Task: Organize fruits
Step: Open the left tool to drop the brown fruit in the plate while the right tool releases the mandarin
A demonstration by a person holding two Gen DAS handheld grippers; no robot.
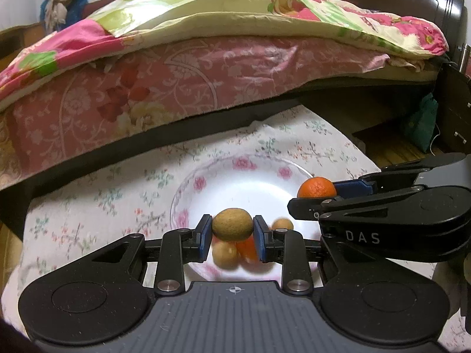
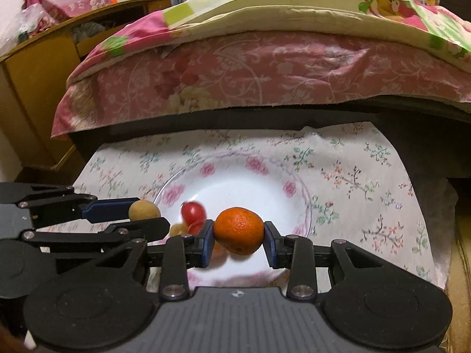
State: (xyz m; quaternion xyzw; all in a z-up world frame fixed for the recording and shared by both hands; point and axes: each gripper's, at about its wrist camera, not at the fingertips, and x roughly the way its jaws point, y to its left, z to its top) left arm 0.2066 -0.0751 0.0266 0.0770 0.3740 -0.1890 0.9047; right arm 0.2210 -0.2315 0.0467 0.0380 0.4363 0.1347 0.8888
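- A brown, rough-skinned oval kiwi (image 1: 232,224) is clamped between the blue pads of the left gripper (image 1: 232,236), above the near part of the bowl (image 1: 188,194).
- A round orange (image 2: 238,231) with dimpled peel is gripped between the pads of the right gripper (image 2: 239,242), also over the bowl.
- In the left view the orange (image 1: 316,187) is seen at the bowl's right rim, held by the right gripper (image 1: 323,197), on whose black body the letters "DAS" are printed.
- In the right view the kiwi (image 2: 144,210) is seen at the bowl's left rim, held in the left gripper (image 2: 141,214).
- The bowl is white and glossy, with pink roses around the rim; blurred fruits are seen inside: a red one (image 2: 193,211), tan round ones (image 1: 225,254), another orange one (image 1: 247,248).
- The bowl is set on a pale floral cloth (image 1: 88,203).
- Behind it a bed is seen, draped in a pink patterned sheet (image 1: 176,82) and a green-and-pink quilt (image 1: 206,6).
- A yellow wooden cabinet (image 2: 38,82) is seen at left in the right view.
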